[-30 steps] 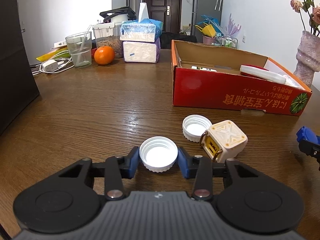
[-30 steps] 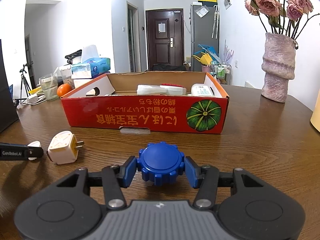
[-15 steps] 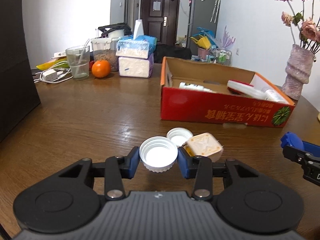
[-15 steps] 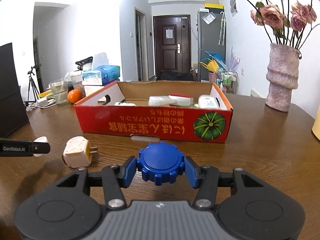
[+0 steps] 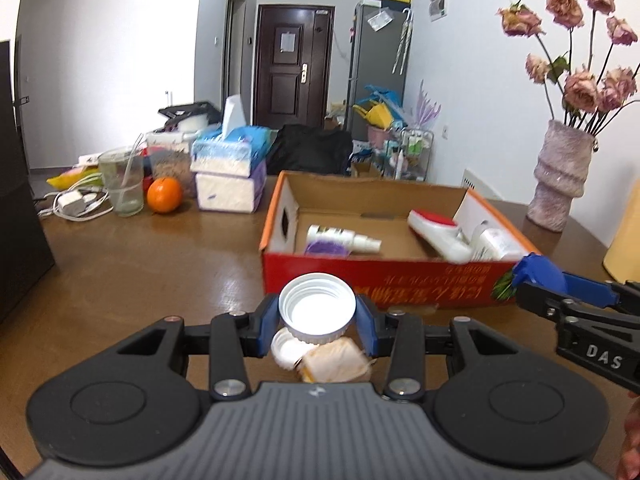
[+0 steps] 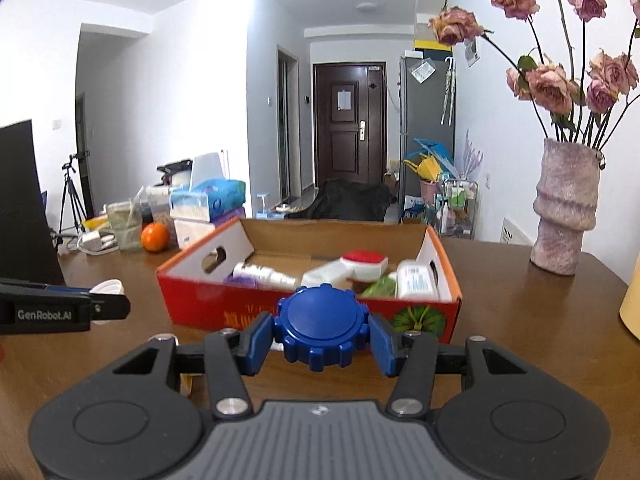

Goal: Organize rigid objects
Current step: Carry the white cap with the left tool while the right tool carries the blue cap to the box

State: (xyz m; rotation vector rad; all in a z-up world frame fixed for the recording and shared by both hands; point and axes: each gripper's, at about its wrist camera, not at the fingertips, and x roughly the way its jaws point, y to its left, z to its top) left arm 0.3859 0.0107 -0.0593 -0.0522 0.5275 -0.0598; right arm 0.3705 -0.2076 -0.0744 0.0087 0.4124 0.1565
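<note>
Left gripper is clamped on a white cap, open side facing the cam, blue pads tight on both sides, held clear above the wooden table. Directly below it, partly hidden by the cap and gripper body: a second white cap and a cream plug adapter, both blurred, prongs can't be made out. Right gripper grips a blue knobbed lid w/ pads on its left and right edges, also off the table; in the left cam it shows only as a side-on sliver at right, cut off by the frame. Just beyond both: the red cardboard box, open top, holding a white spray bottle, a red-and-white item, a white labelled container and sth purple mostly hidden behind the near wall. Far left: orange, glass, tissue packs. Far right: vase w/ dried roses, tops cropped.
</note>
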